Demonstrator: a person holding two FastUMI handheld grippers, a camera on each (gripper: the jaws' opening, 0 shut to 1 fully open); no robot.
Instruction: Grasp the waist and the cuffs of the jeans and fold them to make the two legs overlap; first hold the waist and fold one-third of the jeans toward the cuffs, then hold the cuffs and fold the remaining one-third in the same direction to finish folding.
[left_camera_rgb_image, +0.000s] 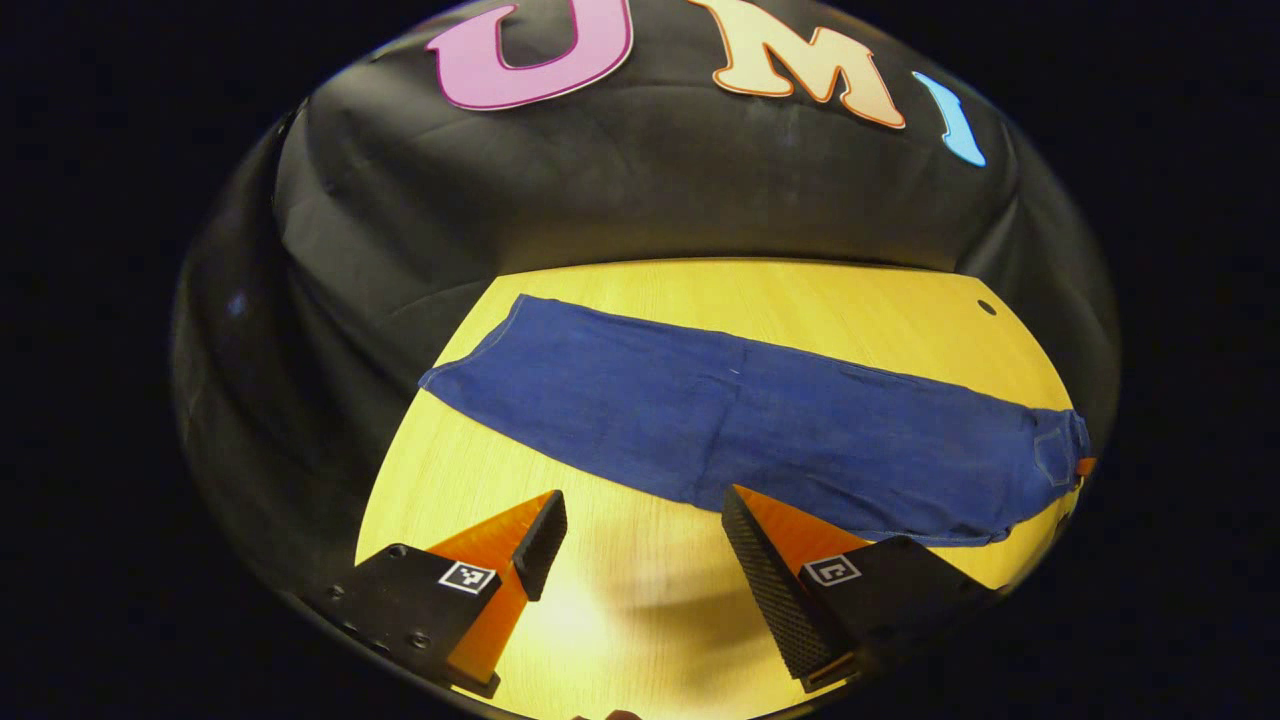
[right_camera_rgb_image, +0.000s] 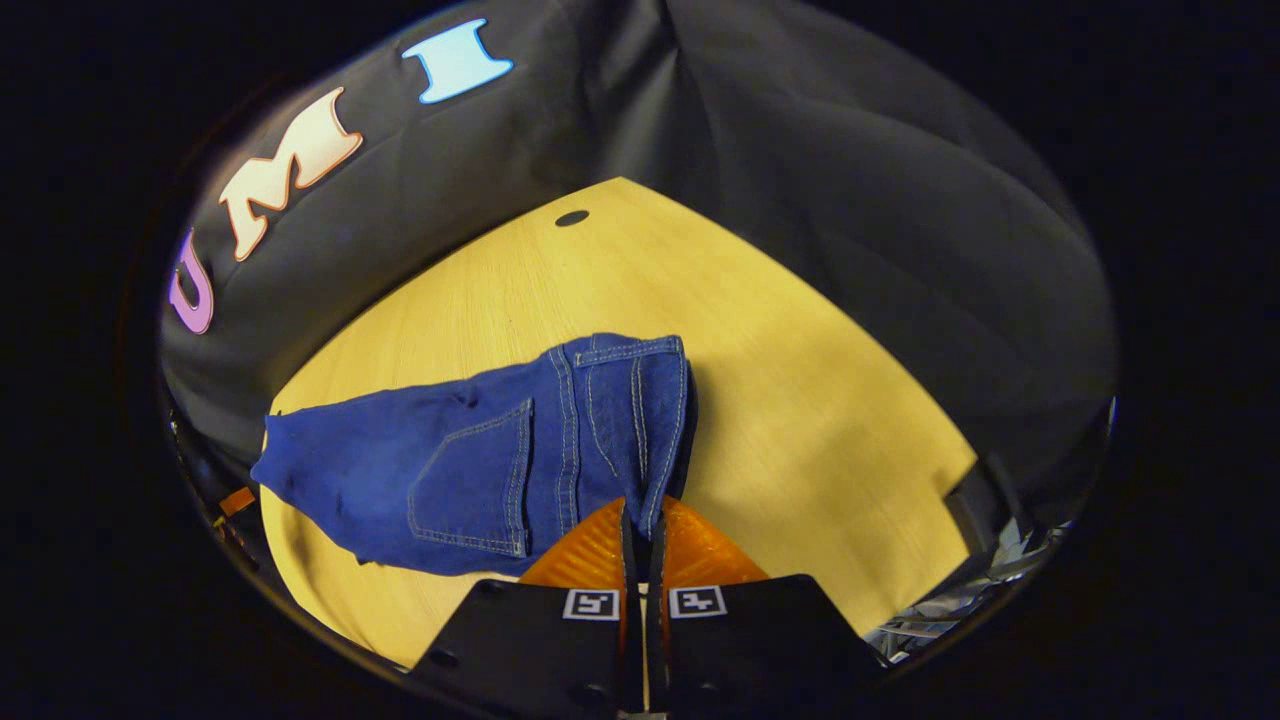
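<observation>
Blue jeans (left_camera_rgb_image: 760, 420) flat lengthwise on counter (left_camera_rgb_image: 620, 600), left gripper (left_camera_rgb_image: 640, 545) jaws apart, right gripper (right_camera_rgb_image: 640, 525) jaws clamped on waist (right_camera_rgb_image: 640, 400)

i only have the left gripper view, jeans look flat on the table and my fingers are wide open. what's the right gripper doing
Observer: The right gripper is shut on the jeans at the waist edge.
Operator: waist lifted or flat
Observer: In the right gripper view the waistband rises from the fingers, with the rest draping down toward the table.
Operator: which side of the jeans faces up there
Observer: A back pocket with pale stitching faces the camera beside the waistband.
</observation>
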